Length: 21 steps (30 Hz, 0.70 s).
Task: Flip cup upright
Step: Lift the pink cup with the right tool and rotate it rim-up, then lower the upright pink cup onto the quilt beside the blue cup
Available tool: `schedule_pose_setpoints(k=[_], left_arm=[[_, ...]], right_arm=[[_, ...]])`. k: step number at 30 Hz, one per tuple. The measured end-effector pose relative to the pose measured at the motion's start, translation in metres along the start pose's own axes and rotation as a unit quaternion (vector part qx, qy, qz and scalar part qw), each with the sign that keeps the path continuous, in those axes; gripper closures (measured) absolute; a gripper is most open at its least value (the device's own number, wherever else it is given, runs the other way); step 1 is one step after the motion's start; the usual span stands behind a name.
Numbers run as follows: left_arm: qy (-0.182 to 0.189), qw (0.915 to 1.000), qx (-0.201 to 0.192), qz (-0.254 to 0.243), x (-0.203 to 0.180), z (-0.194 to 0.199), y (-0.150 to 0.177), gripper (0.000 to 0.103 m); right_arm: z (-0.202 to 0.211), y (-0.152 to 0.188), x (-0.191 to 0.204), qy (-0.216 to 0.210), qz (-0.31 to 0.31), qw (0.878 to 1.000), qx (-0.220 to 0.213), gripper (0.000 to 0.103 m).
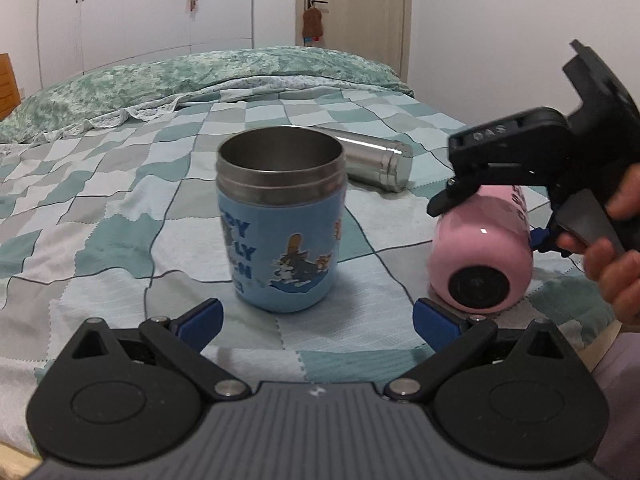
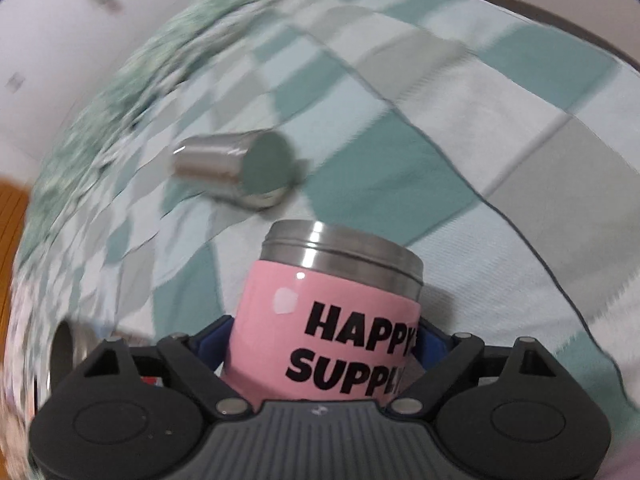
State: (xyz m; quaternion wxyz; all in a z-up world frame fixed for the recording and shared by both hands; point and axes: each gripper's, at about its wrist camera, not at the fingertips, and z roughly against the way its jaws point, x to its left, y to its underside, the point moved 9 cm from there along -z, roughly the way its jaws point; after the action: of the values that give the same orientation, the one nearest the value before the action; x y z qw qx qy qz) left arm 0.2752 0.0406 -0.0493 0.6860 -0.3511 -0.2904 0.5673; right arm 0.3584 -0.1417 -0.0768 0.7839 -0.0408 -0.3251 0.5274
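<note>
Pink cup (image 2: 324, 320) sits clamped between the right gripper (image 2: 320, 344) fingers, tipped on its side, black base toward the left gripper (image 1: 318, 320). Steel rim, "HAPPY SUPPLY" print, possibly cut off. Left gripper gapes wide, holding nothing, blue cup (image 1: 282, 220) upright just ahead.

Bed (image 1: 120, 184): covered by a checked quilt in teal, grey and white patches. Rumpled green mottled duvet (image 1: 224, 76) heaped along the far edge. White wardrobe (image 1: 132, 12) with dark handles against the back wall. Pale wooden door (image 1: 352, 0) with a lever handle, a brown item hanging from it. Wooden headboard (image 1: 6, 84) at far left. Plain white walls, even indoor light.
</note>
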Motion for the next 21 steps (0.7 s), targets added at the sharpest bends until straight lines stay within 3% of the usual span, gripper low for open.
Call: schedule_pose_setpoints(k=[3,9,11,16,21], left_arm=[[-0.002,1.0,-0.001,0.006,0.003,0.003,0.0,0.0],[-0.002,0.9999,-0.008,0.012,0.003,0.012,0.0,0.0],[-0.004,0.9999,-0.01,0.014,0.003,0.014,0.0,0.0],[-0.008,0.9998,-0.011,0.015,0.003,0.017,-0.001,0.0],[-0.011,0.9996,-0.016,0.019,0.002,0.02,-0.001,0.0]], right_arm=[[0.013,0.004,0.012,-0.002,0.079,0.997,-0.01,0.014],[0.055,0.004,0.038,-0.002,0.209,0.975,-0.075,0.017],[0.065,0.004,0.042,0.0,0.235,0.967,-0.094,0.017],[0.069,0.005,0.045,-0.002,0.253,0.963,-0.099,0.018],[0.074,0.01,0.054,0.032,0.331,0.931,-0.152,0.018]])
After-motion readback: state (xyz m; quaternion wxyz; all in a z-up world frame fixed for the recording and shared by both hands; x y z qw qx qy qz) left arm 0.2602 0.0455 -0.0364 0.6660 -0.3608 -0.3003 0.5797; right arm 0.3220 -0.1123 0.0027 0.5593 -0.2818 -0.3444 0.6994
